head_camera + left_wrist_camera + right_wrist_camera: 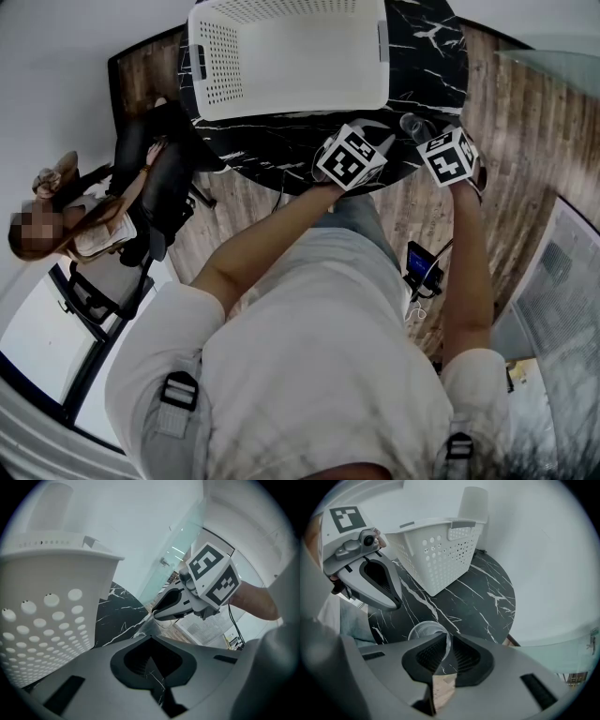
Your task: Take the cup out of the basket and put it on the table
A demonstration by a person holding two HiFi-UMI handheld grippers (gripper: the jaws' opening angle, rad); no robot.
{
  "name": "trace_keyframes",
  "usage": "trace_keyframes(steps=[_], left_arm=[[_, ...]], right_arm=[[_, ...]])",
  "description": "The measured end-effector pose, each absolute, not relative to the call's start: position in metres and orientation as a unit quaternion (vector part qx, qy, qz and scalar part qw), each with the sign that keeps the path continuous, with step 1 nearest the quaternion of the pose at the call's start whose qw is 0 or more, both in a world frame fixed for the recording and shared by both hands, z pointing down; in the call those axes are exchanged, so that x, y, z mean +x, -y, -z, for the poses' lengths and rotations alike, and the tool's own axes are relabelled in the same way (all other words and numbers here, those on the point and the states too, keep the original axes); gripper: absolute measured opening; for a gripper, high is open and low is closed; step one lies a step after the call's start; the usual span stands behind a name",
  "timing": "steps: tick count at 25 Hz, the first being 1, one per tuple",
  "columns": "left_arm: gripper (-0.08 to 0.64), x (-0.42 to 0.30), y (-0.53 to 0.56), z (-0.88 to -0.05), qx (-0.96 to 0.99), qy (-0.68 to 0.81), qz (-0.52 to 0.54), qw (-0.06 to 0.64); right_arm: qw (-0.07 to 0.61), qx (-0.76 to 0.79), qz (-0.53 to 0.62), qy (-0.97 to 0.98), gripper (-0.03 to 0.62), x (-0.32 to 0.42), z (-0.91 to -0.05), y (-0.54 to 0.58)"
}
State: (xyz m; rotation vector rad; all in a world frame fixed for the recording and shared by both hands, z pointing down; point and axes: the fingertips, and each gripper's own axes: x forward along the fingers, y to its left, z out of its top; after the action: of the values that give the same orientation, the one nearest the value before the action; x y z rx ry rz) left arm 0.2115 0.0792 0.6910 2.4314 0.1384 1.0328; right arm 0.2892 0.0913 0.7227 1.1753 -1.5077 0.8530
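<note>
Pinching the rim of the small clear cup (423, 629), your right gripper (449, 644) holds it at the round black marble table (487, 597), outside the white plastic basket (440, 555). Your left gripper (151, 644) is closed on nothing. The cup looks light, thin and slippery, so squeeze softly.

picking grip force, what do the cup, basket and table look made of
The table looks like polished black marble, or an imitation: white veins, smooth face. The basket looks like matt white moulded plastic, with rows of holes. The cup is clear and thin-walled, likely plastic, maybe glass; the table shows through it.
</note>
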Motion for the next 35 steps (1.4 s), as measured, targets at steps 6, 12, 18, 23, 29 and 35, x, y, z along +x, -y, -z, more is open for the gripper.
trace_keyframes(steps=[6,12,18,23,29,35], left_arm=[[0.005,0.208,-0.081,-0.683,0.894,-0.052,-0.375,0.239],[0.005,0.203,-0.077,-0.669,0.901,-0.05,-0.368,0.226],[0.005,0.195,-0.077,-0.64,0.91,-0.047,-0.354,0.212],[0.005,0.183,-0.067,-0.598,0.923,-0.032,-0.323,0.207],[0.005,0.159,-0.043,-0.54,0.942,-0.001,-0.273,0.194],[0.005,0.128,-0.02,-0.491,0.955,0.037,-0.219,0.196]], right_arm=[[0.498,0.492,-0.347,0.624,0.028,0.288,-0.712,-0.094],[0.479,0.514,-0.333,0.629,0.028,0.286,-0.684,-0.094],[0.438,0.543,-0.31,0.646,0.028,0.273,-0.635,-0.086],[0.399,0.56,-0.289,0.667,0.028,0.248,-0.596,-0.073],[0.338,0.574,-0.25,0.702,0.028,0.208,-0.547,-0.054],[0.259,0.597,-0.187,0.735,0.028,0.169,-0.489,-0.03]])
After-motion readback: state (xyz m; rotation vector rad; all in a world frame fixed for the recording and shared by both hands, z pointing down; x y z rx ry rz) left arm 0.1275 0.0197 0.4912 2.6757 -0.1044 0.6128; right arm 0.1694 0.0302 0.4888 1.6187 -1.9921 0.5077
